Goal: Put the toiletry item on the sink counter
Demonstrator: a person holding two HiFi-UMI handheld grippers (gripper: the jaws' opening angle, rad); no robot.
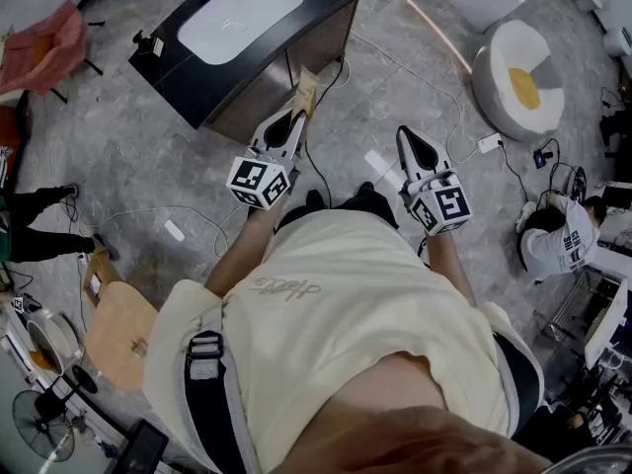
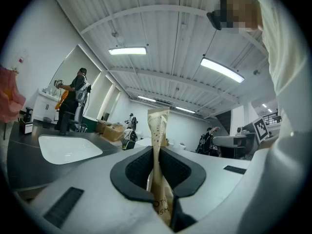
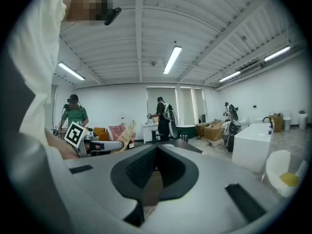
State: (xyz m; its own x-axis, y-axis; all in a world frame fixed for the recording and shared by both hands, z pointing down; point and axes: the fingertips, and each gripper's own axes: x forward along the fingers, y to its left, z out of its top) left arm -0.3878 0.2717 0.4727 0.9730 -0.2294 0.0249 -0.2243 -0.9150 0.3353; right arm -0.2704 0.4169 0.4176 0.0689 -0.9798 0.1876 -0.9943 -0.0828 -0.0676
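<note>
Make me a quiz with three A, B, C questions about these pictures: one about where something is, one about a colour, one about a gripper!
1. Where is the white basin?
A. in the dark sink counter
B. on a chair
C. on the floor

2. What colour is the packet?
A. blue
B. beige
C. red

3. The right gripper has its jaws:
A. wide open
B. shut on the packet
C. shut, empty

1 A: it is set into the countertop.
2 B: the left gripper pinches a beige packet.
3 C: the jaws meet with nothing between.
</note>
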